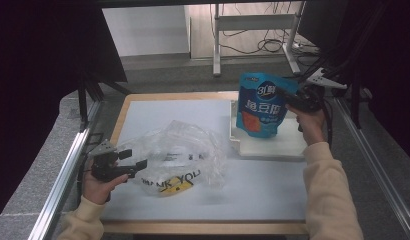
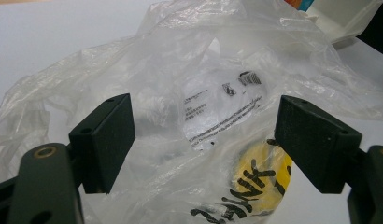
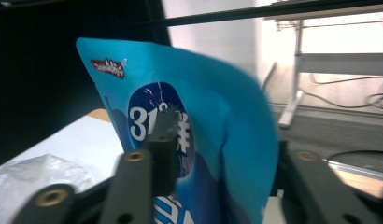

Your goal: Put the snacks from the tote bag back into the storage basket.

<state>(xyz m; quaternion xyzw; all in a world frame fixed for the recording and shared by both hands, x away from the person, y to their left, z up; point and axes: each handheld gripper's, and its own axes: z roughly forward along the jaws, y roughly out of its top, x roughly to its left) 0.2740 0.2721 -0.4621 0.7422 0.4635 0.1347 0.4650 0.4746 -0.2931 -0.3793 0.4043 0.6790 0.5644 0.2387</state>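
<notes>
High view: the soft, glossy blue stand-up snack pouch point(image 1: 260, 105) stands at upper right on a white tray point(image 1: 273, 145), between the right gripper point(image 1: 298, 102) jaws, which stand parted. Likely light and slippery; pinch its flat top seam.

Left gripper point(image 2: 203, 140): jaws apart over the crumpled clear plastic bag point(image 2: 203, 84).

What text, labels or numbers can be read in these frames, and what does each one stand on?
"THANK YOU", black letters by a yellow patch: on the clear plastic bag, partly creased in the high view.
"31", white digits in a dark round badge: on the blue pouch.
Large white Chinese characters on the blue pouch: too blurred to read surely.
Small red logo at the pouch's top corner: too small to read.
White label with barcode and fine print inside the bag: too small to read.
</notes>
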